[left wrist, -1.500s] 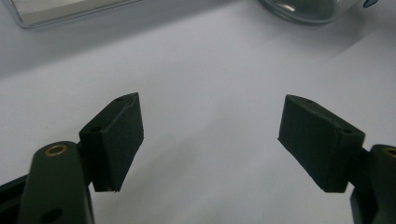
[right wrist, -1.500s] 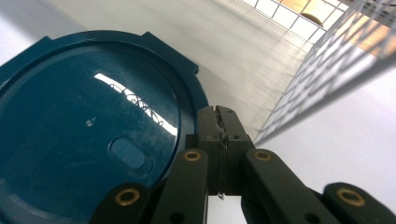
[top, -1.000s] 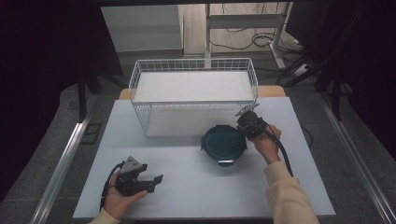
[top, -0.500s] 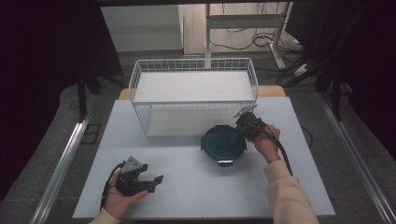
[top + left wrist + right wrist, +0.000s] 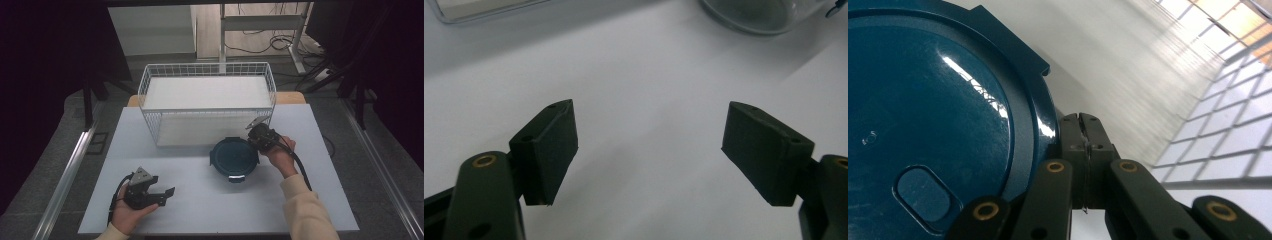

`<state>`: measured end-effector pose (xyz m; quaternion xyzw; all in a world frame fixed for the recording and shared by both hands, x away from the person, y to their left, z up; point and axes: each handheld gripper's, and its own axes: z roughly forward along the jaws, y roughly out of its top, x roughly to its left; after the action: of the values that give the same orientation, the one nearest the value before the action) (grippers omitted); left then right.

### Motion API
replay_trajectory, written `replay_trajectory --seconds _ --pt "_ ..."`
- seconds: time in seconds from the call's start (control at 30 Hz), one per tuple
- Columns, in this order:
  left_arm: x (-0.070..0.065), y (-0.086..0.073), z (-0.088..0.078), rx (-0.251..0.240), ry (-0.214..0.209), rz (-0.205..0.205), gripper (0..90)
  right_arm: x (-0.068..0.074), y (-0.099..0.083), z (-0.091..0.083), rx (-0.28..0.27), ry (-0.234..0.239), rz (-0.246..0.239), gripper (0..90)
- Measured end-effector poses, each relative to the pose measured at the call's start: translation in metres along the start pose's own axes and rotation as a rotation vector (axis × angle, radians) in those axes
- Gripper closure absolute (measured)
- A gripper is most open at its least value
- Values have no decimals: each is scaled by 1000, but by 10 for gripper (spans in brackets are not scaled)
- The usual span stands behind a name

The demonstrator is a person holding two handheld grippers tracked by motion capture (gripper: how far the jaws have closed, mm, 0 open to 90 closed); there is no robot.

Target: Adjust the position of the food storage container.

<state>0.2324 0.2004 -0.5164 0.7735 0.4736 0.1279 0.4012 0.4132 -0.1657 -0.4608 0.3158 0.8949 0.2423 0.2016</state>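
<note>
white table [image 5: 200,200] with wire basket [image 5: 207,102] at rear. round blue lid [image 5: 233,158] lies just before the basket. right gripper [image 5: 256,134], jaws closed together, presses against the lid's edge; probable step: nudging it, needing a steady push. left gripper [image 5: 165,194] rests wide open, empty.

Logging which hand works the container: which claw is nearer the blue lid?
Right. The right claw sits at the blue lid's far-right edge; the left claw lies well off, near-left.
</note>
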Motion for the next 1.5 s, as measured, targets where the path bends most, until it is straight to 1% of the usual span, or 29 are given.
replay_trajectory --seconds 0.07,0.1,0.2,0.23,0.27,0.3,0.37,0.43,0.47,0.5,0.53,0.77,0.87,0.9,0.93,0.97,1.0,1.17,1.3,1.33,1.37,1.4,1.5 --pt "0 0 0 0 1 0 218 2 0 0 -3 4 -8 899" --pt "0 0 0 -2 1 0 219 6 1 -1 0 17 -11 900" --pt "0 0 0 -2 2 0 219 13 2 -2 0 28 -17 899" --pt "0 0 0 -2 2 0 219 13 2 -2 0 28 -17 899" --pt "0 0 0 -3 2 -1 219 18 2 -3 2 35 -18 899" --pt "0 0 0 -3 2 -1 219 18 2 -3 2 35 -18 899" --pt "0 1 0 -4 3 0 219 26 0 -6 1 49 -19 899" --pt "-1 1 0 -5 3 0 219 28 0 -7 2 53 -24 899" --pt "-1 1 0 -2 2 1 219 33 0 -9 3 58 -33 899" --pt "-1 1 0 -2 2 1 219 33 0 -9 3 58 -33 899" --pt "-1 1 1 0 2 0 219 37 -1 -9 3 63 -36 899" --pt "-1 1 1 0 3 -1 219 43 -1 -9 -15 80 -33 900" --pt "0 1 1 0 4 0 219 49 1 -8 -22 89 -41 899" --pt "0 1 1 0 4 0 219 49 1 -8 -22 89 -41 899" --pt "0 1 1 -1 4 0 219 53 2 -8 -24 90 -51 900" --pt "0 1 1 -1 4 0 219 53 2 -8 -24 90 -51 900" --pt "0 1 1 -1 4 0 219 57 3 -8 -27 103 -54 900" --pt "0 1 0 -1 4 0 219 61 4 -9 -30 109 -62 900" --pt "0 1 0 -4 5 -2 219 59 3 -9 -33 124 -53 899" --pt "1 1 -1 -4 7 -4 219 56 1 -10 -56 139 -26 899" --pt "1 1 -1 -4 7 -4 219 56 1 -10 -56 139 -26 899" --pt "2 1 -1 -5 9 -4 219 53 -1 -16 -76 98 -3 898" --pt "2 1 -1 -6 10 -6 219 45 -9 -29 -123 111 58 898"
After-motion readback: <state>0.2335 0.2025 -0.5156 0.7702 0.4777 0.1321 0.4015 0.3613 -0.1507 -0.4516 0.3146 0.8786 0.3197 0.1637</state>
